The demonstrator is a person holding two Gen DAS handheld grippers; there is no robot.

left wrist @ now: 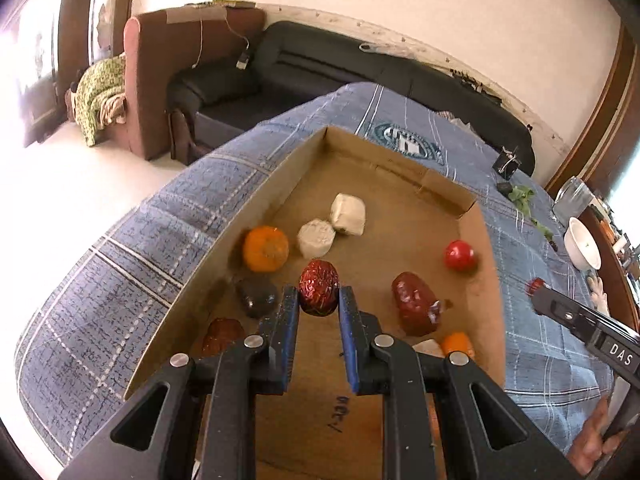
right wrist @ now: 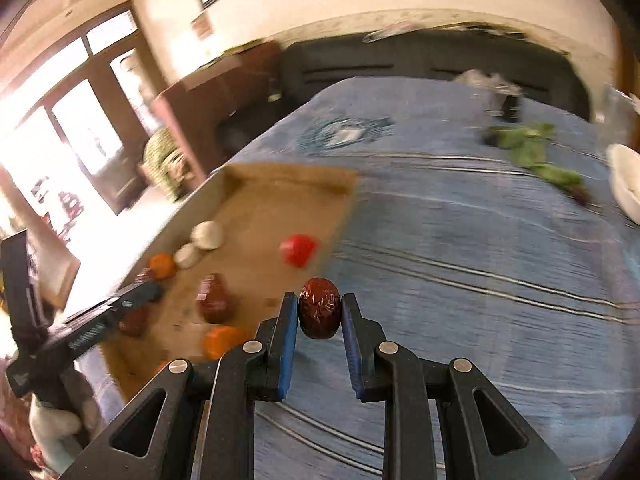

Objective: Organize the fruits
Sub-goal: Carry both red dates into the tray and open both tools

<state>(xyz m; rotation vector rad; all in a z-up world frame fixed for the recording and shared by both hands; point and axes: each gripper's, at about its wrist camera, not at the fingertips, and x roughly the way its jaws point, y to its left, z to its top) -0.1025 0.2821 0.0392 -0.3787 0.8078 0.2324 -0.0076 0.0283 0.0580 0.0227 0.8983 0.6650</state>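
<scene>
Left claw (left wrist: pixel 319 300) round a date (left wrist: pixel 319 293), orange (left wrist: pixel 265 249) and dark fruit (left wrist: pixel 256 297) beside, perhaps touching.

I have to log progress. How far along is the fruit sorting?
Nothing looks sorted yet. Most pieces, like the orange and tomato, lie mixed in the cardboard tray. In hand: the left gripper and right gripper each hold a date. The rest remains.
</scene>
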